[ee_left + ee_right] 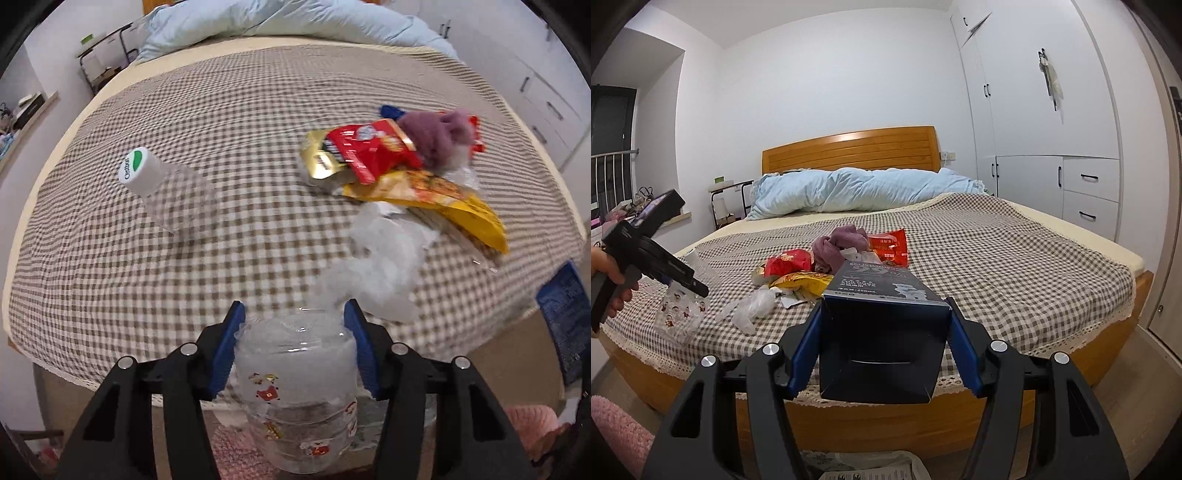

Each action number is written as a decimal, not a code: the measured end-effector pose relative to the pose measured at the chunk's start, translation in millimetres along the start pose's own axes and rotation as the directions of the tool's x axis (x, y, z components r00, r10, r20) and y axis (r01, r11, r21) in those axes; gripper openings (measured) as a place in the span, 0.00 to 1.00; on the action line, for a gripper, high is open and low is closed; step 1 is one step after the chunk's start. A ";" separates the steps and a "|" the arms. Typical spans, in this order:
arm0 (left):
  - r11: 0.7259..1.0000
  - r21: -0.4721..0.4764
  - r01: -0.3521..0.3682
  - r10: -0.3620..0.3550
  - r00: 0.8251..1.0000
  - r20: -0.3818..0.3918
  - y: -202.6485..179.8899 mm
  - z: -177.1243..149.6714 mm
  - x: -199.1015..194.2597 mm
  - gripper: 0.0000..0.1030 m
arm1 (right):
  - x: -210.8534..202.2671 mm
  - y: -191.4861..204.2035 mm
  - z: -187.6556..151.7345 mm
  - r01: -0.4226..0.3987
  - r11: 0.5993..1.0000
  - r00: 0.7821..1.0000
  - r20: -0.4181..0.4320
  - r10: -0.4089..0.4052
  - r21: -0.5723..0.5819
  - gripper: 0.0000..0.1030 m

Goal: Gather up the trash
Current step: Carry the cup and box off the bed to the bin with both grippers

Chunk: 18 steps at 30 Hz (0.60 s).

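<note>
The left gripper (293, 314) has its blue pads pressed against the sides of a clear plastic bottle (295, 387) printed with small red figures; the bottle's lower end is cut off by the bottom of the left wrist view, and a crumpled clear wrap (376, 266) just beyond it blurs into the bottle's top so the two are hard to separate. From the right wrist view the same bottle hangs beside the foot of the bed (1015, 258), a hand (611, 280) gripping the tool's handle at the frame's edge. The right gripper (884, 314) clamps a dark blue carton (882, 332), which blocks part of the trash pile behind it. On the checked bedspread lie a red snack packet (364, 147), a yellow packet (443, 199), a purple cloth (436, 134) on top of them, and, well apart, a second clear bottle with a white cap (138, 170). A pale blue duvet (857, 188) is heaped by the headboard.
</note>
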<state>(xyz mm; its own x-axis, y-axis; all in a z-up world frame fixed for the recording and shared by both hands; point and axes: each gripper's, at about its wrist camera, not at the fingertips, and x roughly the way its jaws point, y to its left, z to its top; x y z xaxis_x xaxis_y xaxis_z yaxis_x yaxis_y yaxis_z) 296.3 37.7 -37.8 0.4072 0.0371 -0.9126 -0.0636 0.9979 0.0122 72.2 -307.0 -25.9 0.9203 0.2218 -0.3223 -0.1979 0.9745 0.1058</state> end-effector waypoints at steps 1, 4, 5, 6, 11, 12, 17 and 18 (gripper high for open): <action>1.000 0.007 0.013 -0.013 1.000 0.011 -0.6 -6.2 -5.9 0.52 | -2.0 0.8 0.0 -0.002 1.000 1.000 -0.001 0.002 -0.008 0.60; 0.997 0.053 0.062 -0.065 0.996 0.062 -13.0 -37.0 -30.1 0.52 | -10.0 5.7 -2.9 -0.014 0.999 1.000 -0.018 0.013 -0.040 0.60; 0.993 0.074 0.095 -0.101 0.992 0.082 -20.2 -47.2 -37.3 0.52 | -12.8 7.3 -5.0 -0.019 0.999 0.999 -0.030 0.017 -0.051 0.60; 0.989 0.090 0.119 -0.127 0.987 0.095 -28.3 -55.1 -40.1 0.52 | -16.0 8.7 -7.8 -0.023 0.998 0.999 -0.041 0.021 -0.060 0.60; 0.952 0.177 0.250 -0.276 0.951 0.140 -64.1 -111.2 -47.1 0.52 | -34.0 8.8 -30.5 -0.045 0.995 0.990 -0.134 0.033 -0.085 0.60; 0.944 0.187 0.273 -0.301 0.943 0.144 -72.7 -120.8 -47.1 0.52 | -36.3 8.0 -35.2 -0.047 0.995 0.987 -0.155 0.033 -0.088 0.59; 0.897 0.225 0.380 -0.419 0.894 0.158 -108.3 -177.0 -30.3 0.52 | -42.8 6.8 -65.6 -0.039 0.992 0.964 -0.265 0.005 -0.124 0.59; 0.892 0.228 0.391 -0.431 0.888 0.161 -109.2 -181.8 -22.7 0.52 | -43.0 6.3 -72.1 -0.040 0.991 0.958 -0.287 0.003 -0.124 0.59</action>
<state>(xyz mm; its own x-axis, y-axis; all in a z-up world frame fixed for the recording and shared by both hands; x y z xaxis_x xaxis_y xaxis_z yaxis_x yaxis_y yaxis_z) 128.4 -81.8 -92.7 0.5353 -0.3884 -0.7500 0.3105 0.9163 -0.2530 7.1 -308.0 -79.3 0.7839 0.2252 -0.5786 -0.2754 0.9613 0.0011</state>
